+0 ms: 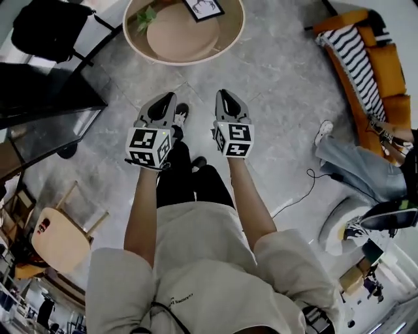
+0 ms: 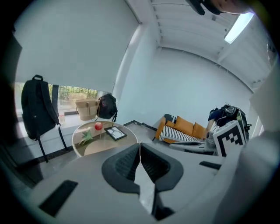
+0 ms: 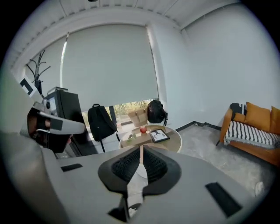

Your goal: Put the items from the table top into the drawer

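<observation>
The person is standing back from the round desk [image 1: 130, 40] and holding the left tool [image 1: 168, 99] out in front, its jaws pressed together with nothing between them. Ahead, a green leafy sprig [image 1: 145, 17], a red apple [image 2: 98, 126] and a framed picture [image 1: 202, 8] are all lying on the desk top, well apart from both tools. I'd say nothing is being put away yet, and the whole job is waiting to be done. I am not seeing any drawer from here. The right tool [image 1: 223, 96] is hanging just beside the left, likewise closed and empty.
</observation>
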Tool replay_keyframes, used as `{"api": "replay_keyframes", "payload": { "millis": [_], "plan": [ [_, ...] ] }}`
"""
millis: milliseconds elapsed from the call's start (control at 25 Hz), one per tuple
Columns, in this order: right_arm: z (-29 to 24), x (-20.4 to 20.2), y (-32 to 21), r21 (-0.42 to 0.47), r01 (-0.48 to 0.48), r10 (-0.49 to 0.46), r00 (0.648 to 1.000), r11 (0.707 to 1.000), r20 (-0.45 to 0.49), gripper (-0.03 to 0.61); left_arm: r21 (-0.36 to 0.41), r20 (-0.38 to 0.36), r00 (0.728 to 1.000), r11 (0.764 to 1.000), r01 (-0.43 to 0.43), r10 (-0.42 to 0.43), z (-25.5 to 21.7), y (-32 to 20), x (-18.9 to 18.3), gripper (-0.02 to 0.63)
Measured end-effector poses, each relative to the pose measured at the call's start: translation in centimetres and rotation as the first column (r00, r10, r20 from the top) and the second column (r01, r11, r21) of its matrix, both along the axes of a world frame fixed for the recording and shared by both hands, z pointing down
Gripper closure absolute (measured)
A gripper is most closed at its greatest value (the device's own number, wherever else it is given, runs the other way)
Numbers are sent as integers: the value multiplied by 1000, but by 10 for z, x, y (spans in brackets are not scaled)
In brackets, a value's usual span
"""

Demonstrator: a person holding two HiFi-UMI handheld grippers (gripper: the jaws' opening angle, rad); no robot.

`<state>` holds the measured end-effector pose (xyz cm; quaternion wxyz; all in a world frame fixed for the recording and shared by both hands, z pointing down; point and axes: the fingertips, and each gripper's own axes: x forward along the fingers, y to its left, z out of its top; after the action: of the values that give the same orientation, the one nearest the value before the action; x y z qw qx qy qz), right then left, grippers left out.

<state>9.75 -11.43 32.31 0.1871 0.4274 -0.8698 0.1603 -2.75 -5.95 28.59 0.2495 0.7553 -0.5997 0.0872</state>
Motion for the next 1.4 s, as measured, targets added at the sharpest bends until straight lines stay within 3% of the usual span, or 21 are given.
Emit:
{"api": "replay_keyframes", "payload": {
  "millis": [120, 320, 400, 560, 640, 760, 1000, 1240, 1400],
  "plan": [
    [-65, 14, 27, -7, 35, -35, 999, 999, 24, 532, 7, 67, 997, 999, -37, 36, -57, 29, 22, 592],
    [-128, 53, 115, -158, 76, -61, 993, 984, 98, 532, -37, 91, 991, 995, -91, 94, -110, 97, 81, 592],
    [-143, 65, 148, -178, 58, -37, 992, 982, 119, 532, -34, 81, 993, 996, -83, 85, -128, 123, 98, 592],
    [-147, 94, 190, -120, -56, 64, 995, 991, 71, 532, -6, 51, 996, 997, -77, 77, -154, 163, 133, 592],
    [-136, 98, 215, -148, -43, 55, 995, 988, 78, 532, -17, 67, 992, 994, -107, 108, -154, 183, 148, 592],
    [-126, 97, 235, -183, 10, 6, 996, 983, 86, 532, -27, 80, 995, 998, -64, 66, -151, 201, 147, 592],
    [-136, 103, 250, -148, 23, -4, 991, 989, 133, 534, -24, 32, 997, 997, 67, -66, -150, 225, 132, 592],
    [-130, 99, 269, -151, 66, -48, 991, 986, 125, 534, -33, 38, 998, 998, 45, -43, -138, 251, 137, 592],
    [-138, 96, 273, -131, 84, -69, 991, 988, 115, 535, -31, 48, 996, 996, 80, -78, -139, 250, 129, 592]
  ]
}}
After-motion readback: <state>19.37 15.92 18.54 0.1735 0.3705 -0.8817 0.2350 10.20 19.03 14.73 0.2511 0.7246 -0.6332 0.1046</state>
